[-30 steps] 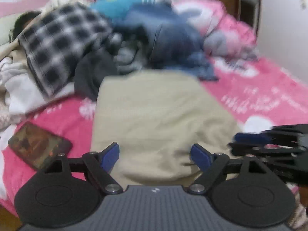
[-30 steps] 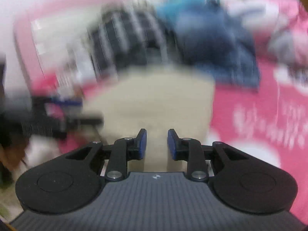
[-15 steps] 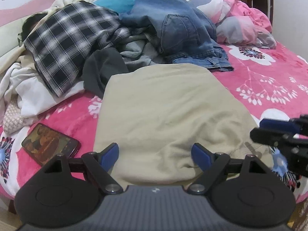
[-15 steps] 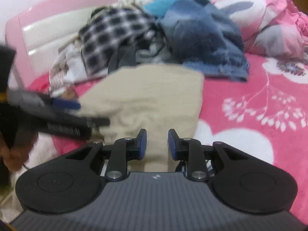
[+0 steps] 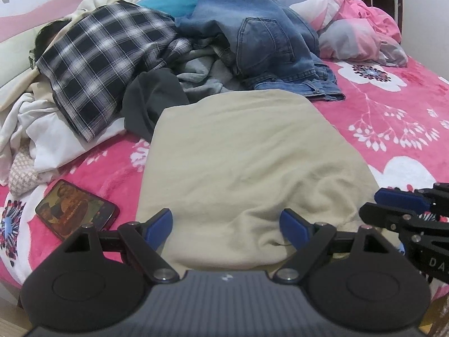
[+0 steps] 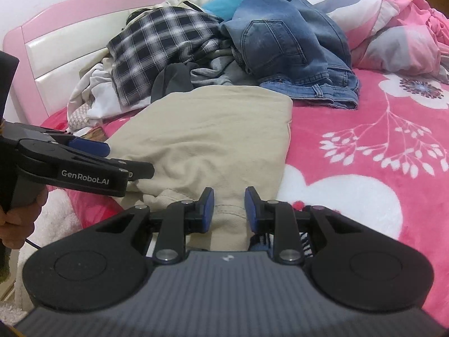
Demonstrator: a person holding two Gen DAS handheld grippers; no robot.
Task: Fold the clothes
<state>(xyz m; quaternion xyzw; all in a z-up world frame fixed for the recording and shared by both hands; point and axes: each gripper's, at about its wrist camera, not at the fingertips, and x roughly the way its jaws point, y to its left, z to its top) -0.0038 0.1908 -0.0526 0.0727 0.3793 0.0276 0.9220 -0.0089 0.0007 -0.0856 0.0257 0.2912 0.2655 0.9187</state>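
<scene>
A beige garment [image 5: 247,151] lies flat on the pink floral bedspread [image 5: 393,118], its bunched near edge toward me. My left gripper [image 5: 227,224] hovers over that near edge, open wide, with nothing pressed between its blue pads. It also shows from the side as the left gripper [image 6: 123,157], held by a hand [image 6: 16,224]. My right gripper [image 6: 228,207] sits at the garment's [image 6: 213,140] near right corner, jaws narrow, with a thick seamed fold of beige cloth filling the gap between its pads. The right gripper [image 5: 398,207] also appears at the far right of the left wrist view.
A pile of unfolded clothes lies behind the garment: a plaid shirt [image 5: 106,64], jeans [image 5: 266,42], a dark grey piece [image 5: 151,98] and white cloth [image 5: 56,140]. A phone [image 5: 75,210] rests on the bedspread at left. A pink headboard [image 6: 42,45] stands at far left.
Both views were blurred a second ago and are sharp now. The grippers have barely shifted, and both keep the same jaw width.
</scene>
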